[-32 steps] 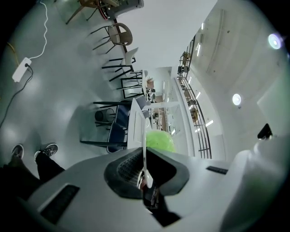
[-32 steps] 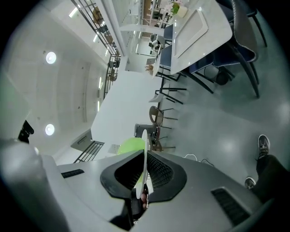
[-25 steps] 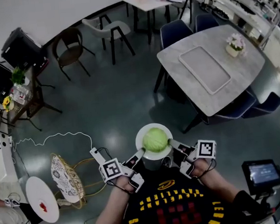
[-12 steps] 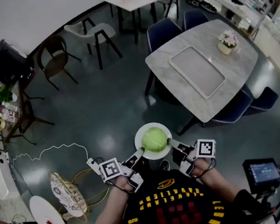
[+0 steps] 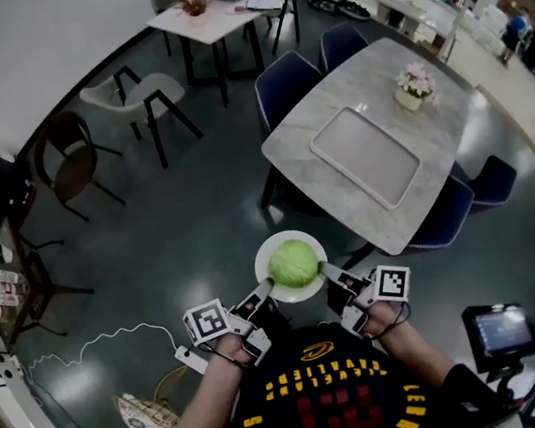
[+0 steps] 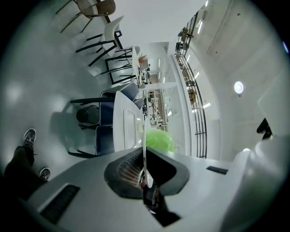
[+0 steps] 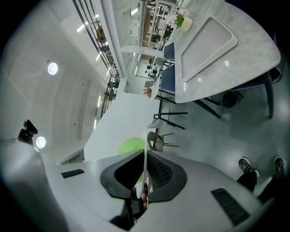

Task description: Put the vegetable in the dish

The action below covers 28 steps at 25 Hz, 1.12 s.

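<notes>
On the dish (image 5: 288, 236): round pale-green cabbage (image 5: 294, 263) | left tool (image 5: 265, 292), right tool (image 5: 325, 271) each clamped on its rim

Dark glossy floor (image 5: 183, 216), marble table (image 5: 382, 131) with tray (image 5: 366, 157) and flowers (image 5: 413, 83) — blue chairs (image 5: 283, 84), white wall (image 5: 17, 54)

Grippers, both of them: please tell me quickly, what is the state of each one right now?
Left gripper: closed on the left rim of the white dish, which carries the green vegetable.
Right gripper: closed on the dish's right rim.
</notes>
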Motion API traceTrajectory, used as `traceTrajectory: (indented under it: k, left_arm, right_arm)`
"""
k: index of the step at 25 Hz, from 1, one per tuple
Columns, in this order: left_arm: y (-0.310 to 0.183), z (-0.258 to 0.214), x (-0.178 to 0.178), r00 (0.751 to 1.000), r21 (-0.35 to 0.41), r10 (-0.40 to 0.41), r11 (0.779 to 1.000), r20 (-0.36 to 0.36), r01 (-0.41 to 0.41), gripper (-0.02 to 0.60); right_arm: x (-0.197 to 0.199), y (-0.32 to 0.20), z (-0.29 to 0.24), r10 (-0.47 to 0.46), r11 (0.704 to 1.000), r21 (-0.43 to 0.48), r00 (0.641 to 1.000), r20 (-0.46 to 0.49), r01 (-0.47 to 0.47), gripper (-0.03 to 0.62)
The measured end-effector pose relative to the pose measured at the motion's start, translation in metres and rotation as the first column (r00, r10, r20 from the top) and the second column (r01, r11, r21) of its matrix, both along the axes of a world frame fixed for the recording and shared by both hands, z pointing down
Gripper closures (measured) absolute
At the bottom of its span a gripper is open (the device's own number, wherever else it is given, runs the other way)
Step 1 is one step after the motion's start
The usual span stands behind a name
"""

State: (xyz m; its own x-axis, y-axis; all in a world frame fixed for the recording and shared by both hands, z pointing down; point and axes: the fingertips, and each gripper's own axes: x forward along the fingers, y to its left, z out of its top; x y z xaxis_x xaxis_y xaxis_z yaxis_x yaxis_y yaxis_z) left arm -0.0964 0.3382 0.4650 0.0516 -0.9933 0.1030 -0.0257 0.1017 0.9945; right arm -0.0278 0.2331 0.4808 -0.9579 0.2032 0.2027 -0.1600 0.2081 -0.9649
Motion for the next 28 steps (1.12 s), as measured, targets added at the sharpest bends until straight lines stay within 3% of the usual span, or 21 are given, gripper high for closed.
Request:
traceTrajectory:
  k: [5, 10, 14, 17, 21, 28]
  left_arm:
    - [-0.011, 0.004, -0.038, 0.997, 0.001, 0.079, 0.997, -0.006, -0.079, 0.571]
    - [-0.027, 0.011, -0.053, 0.99, 0.008, 0.136, 0.991, -0.047, -0.135, 0.571]
    - [-0.043, 0.022, -0.06, 0.985, -0.041, 0.171, 0.984, -0.039, -0.172, 0.571]
    - [-0.063, 0.02, -0.074, 0.985, -0.037, 0.166, 0.985, -0.036, -0.167, 0.571]
    - [-0.108, 0.011, -0.12, 0.992, -0.027, 0.128, 0.991, -0.021, -0.128, 0.571]
    - [-0.164, 0.004, -0.141, 0.995, -0.019, 0.099, 0.995, 0.026, -0.099, 0.571]
  right_arm:
    - [-0.03, -0.005, -0.002, 0.065, 0.998, 0.01, 0.998, -0.006, -0.065, 0.571]
    - [-0.039, -0.015, 0.004, 0.127, 0.992, -0.001, 0.991, -0.045, -0.127, 0.57]
    - [-0.042, -0.031, 0.01, 0.16, 0.987, -0.021, 0.985, -0.061, -0.162, 0.569]
    - [-0.056, -0.05, 0.015, 0.156, 0.987, -0.034, 0.987, -0.05, -0.158, 0.571]
    - [-0.106, -0.096, 0.015, 0.123, 0.991, -0.055, 0.992, -0.023, -0.124, 0.57]
    - [-0.121, -0.139, 0.014, 0.086, 0.996, -0.008, 0.996, 0.019, -0.086, 0.571]
